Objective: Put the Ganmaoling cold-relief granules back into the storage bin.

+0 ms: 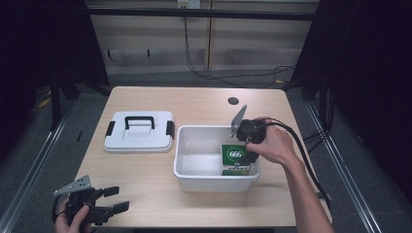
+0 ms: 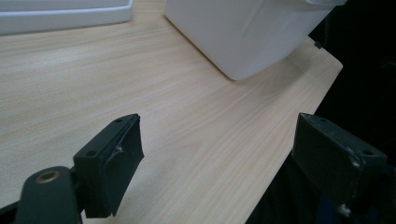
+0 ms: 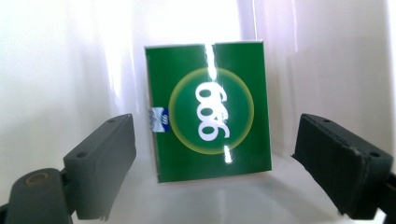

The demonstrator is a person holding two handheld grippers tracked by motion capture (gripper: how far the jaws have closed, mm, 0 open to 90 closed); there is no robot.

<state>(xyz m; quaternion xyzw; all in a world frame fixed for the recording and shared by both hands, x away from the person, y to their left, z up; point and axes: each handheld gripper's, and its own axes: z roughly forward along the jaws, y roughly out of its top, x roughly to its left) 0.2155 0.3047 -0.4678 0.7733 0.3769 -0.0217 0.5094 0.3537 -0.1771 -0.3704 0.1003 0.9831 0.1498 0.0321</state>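
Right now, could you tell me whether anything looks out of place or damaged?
Nothing stands out. The green box marked 666 sits inside the white plastic tub, and the white lid with black handle lies flat beside it.

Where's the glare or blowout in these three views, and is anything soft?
Right gripper view: white bin walls blown out, a vertical glare streak crosses the green box, and the near tool parts look soft. Left gripper view: even light on the table, bin corner bright but readable, tool parts slightly blurred. High view: table well lit, surroundings nearly black, lid clear.
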